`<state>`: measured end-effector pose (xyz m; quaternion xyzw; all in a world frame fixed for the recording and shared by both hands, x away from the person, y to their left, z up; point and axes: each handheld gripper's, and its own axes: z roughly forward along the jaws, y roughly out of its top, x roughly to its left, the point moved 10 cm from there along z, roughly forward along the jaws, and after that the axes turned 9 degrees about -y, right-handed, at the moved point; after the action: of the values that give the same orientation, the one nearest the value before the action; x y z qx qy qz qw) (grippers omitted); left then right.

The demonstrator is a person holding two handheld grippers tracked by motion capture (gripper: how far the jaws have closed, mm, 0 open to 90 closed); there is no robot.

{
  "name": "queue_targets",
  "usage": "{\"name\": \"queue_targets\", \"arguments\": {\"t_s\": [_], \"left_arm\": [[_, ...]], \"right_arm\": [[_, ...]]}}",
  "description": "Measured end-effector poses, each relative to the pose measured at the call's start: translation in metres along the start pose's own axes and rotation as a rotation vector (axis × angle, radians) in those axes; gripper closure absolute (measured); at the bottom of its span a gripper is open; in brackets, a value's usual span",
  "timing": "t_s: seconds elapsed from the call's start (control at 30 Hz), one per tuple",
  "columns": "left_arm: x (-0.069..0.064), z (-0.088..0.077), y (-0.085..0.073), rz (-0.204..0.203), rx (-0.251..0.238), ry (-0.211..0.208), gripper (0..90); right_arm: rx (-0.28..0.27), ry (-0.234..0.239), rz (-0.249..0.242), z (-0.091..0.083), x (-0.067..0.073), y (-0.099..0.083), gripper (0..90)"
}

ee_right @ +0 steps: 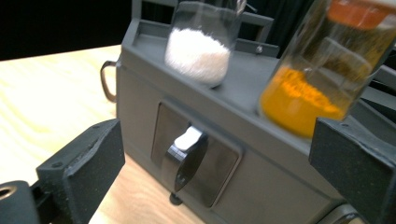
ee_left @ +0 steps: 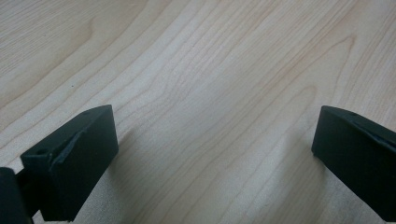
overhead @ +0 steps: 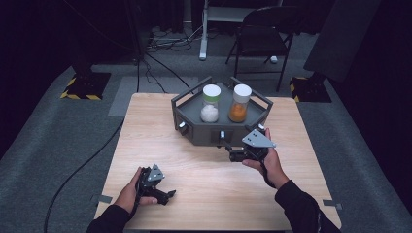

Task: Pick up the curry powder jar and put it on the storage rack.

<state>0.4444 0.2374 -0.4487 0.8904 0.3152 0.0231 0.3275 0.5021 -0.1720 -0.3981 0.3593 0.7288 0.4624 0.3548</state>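
Note:
A grey hexagonal tray (overhead: 180, 112) stands at the back middle of the wooden table. It holds a jar of white powder (overhead: 210, 104) and a jar of orange powder (overhead: 239, 103), both upright with white lids. My right gripper (overhead: 234, 154) is just in front of the tray, jaws open. In the right gripper view the open right gripper (ee_right: 217, 154) faces a drawer knob (ee_right: 187, 156) on the tray's front wall (ee_right: 140, 93), below the white jar (ee_right: 198, 51) and the orange jar (ee_right: 308, 93). My left gripper (overhead: 165, 195) rests open near the front left, and in its own view the left gripper (ee_left: 215, 140) has bare wood between its jaws.
Other knobs (overhead: 182, 127) sit on the tray's side faces. A folding chair (overhead: 262, 34), cables and stand bases with yellow-black tape (overhead: 85, 87) are on the carpet beyond the table. Bare tabletop (overhead: 194, 165) lies between the two hands.

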Motion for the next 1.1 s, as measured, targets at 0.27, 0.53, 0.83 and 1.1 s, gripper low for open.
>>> {"name": "queue_targets", "arguments": {"t_s": [0.27,0.53,0.83,1.1], "left_arm": [[0.0,0.0,0.0,0.001,-0.001,0.0,0.3],[0.0,0.0,0.0,0.001,0.0,0.0,0.3],[0.0,0.0,0.0,0.001,0.0,0.0,0.3],[0.0,0.0,0.0,0.0,0.0,0.0,0.3]], "right_arm": [[0.037,0.031,-0.03,-0.002,0.006,-0.017,2.8],[0.066,0.062,-0.034,-0.007,0.012,-0.027,2.8],[0.091,0.092,-0.054,-0.009,0.017,-0.042,2.8],[0.125,0.135,-0.069,-0.017,0.019,-0.055,2.8]]}}
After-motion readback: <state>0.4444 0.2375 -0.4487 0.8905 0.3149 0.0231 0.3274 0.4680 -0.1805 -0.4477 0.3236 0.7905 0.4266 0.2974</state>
